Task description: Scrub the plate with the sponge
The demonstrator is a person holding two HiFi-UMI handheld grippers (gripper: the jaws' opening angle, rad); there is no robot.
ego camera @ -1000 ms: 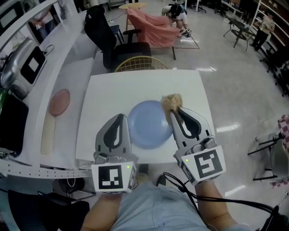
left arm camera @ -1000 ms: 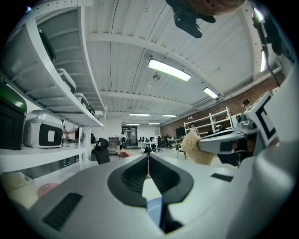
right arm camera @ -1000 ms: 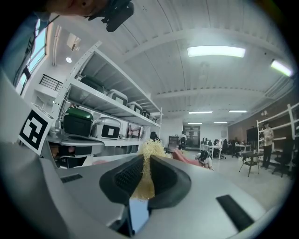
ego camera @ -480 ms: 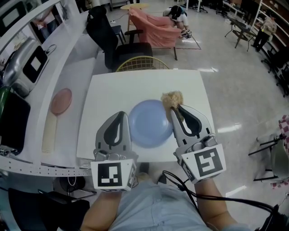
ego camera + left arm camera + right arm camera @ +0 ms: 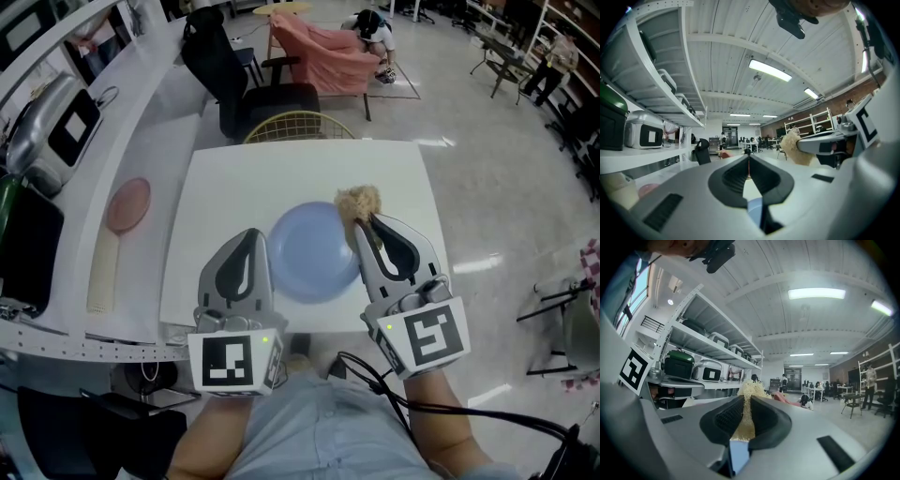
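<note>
- The blue plate (image 5: 314,253) is seen at the middle of the frame, lying flat on the white desk (image 5: 225,187), nearer the desk's lower edge than its upper one.
- The right claw (image 5: 364,226) is closed on the straw-coloured sponge (image 5: 357,202); in the right gripper view a thin strip of it is pinched between the jaws and the bushy rest stands out beyond the tips.
- The sponge is held over the plate's upper-right rim – whether it touches the plate cannot be told.
- The left claw (image 5: 253,238) is closed with nothing between its jaws; it is placed at the plate's left rim, and no grip on the plate is seen.
- Risk, as judged: with the plate unpinned, it could be pushed across the smooth desk by a sideways stroke, and a pull toward the bottom of the frame could take it over the near edge.
- Since only a narrow part of the sponge is gripped, it could be dragged out of the jaws – hard pressure or a snag on the rim would be the cause.
</note>
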